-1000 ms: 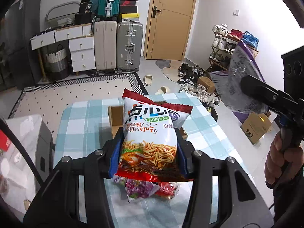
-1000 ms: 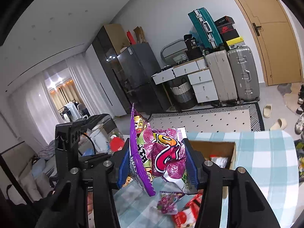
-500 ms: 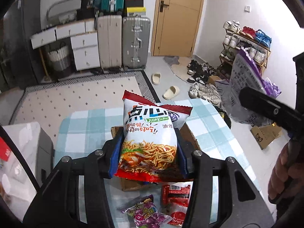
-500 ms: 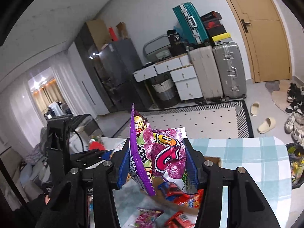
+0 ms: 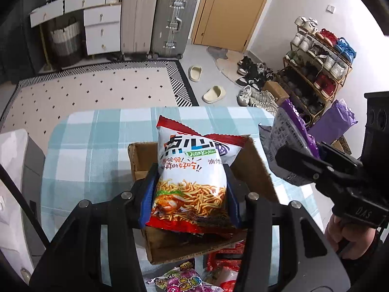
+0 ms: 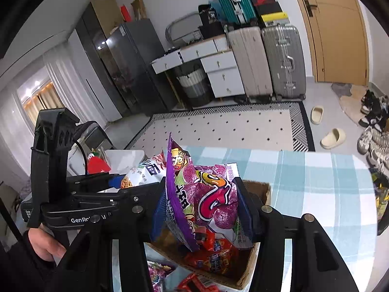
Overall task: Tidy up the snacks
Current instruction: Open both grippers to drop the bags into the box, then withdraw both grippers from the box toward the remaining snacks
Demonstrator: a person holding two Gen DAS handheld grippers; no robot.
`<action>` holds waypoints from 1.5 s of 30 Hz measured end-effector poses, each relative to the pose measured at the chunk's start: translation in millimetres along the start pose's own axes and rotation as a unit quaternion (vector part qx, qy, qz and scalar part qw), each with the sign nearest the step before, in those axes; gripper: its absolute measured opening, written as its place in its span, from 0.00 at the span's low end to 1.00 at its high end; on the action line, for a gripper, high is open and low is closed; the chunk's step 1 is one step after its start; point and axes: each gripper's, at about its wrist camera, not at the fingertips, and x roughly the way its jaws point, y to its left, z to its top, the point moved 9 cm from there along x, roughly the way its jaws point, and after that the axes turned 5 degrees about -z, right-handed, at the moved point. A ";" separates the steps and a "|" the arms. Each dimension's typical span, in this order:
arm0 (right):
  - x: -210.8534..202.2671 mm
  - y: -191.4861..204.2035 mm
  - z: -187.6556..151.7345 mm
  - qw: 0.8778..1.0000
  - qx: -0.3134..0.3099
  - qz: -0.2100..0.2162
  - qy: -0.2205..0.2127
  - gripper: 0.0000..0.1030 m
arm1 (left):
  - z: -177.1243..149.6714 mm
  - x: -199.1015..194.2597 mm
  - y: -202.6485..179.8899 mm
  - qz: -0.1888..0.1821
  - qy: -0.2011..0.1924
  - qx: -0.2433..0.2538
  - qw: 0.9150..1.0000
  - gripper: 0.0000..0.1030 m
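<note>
Across the checked blue-and-white surface (image 5: 97, 146) a cardboard box (image 5: 252, 168) is sitting open, and you are holding both hand-held grippers above it. Your left hand-held gripper (image 5: 192, 194) is clamping its blue pads on the lower half of a white-and-red noodle snack bag (image 5: 194, 160), which is standing upright over the box's middle. Your right hand-held gripper (image 6: 201, 209) is squeezing a purple candy bag (image 6: 209, 194) between its pads; the bag is hanging crumpled over the box's near end, where red snack packets (image 6: 214, 253) are already lying inside. From the left wrist view, the purple bag is showing its printed back beside the box's right flap, with your right hand (image 5: 345, 236) gripping the handle below. From the right wrist view, your left hand (image 6: 46, 243) is wrapping the other handle, close to the left. More small packets are lying loose on the surface at the box's near edge: a purple one (image 5: 180, 279) and a red one (image 5: 226, 265)
</note>
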 end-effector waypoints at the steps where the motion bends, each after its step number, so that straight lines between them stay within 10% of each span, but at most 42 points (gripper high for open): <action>1: 5.5 -2.9 -3.2 1.000 0.001 0.000 0.003 0.50 | -1.8 6.5 2.5 -0.002 0.006 -0.001 1.000 0.45; 21: 44.4 -11.0 -22.8 0.999 -0.019 -0.023 0.042 0.53 | -15.2 39.9 12.7 0.015 0.042 0.009 0.999 0.45; 32: -6.1 -5.5 -18.3 0.999 -0.020 -0.026 0.013 0.53 | -27.7 -19.0 -2.9 0.041 0.007 0.026 0.999 0.45; 45: -104.4 24.8 -24.9 0.997 -0.051 -0.035 -0.042 0.64 | -57.7 -120.2 -44.4 0.073 -0.079 0.061 0.992 0.77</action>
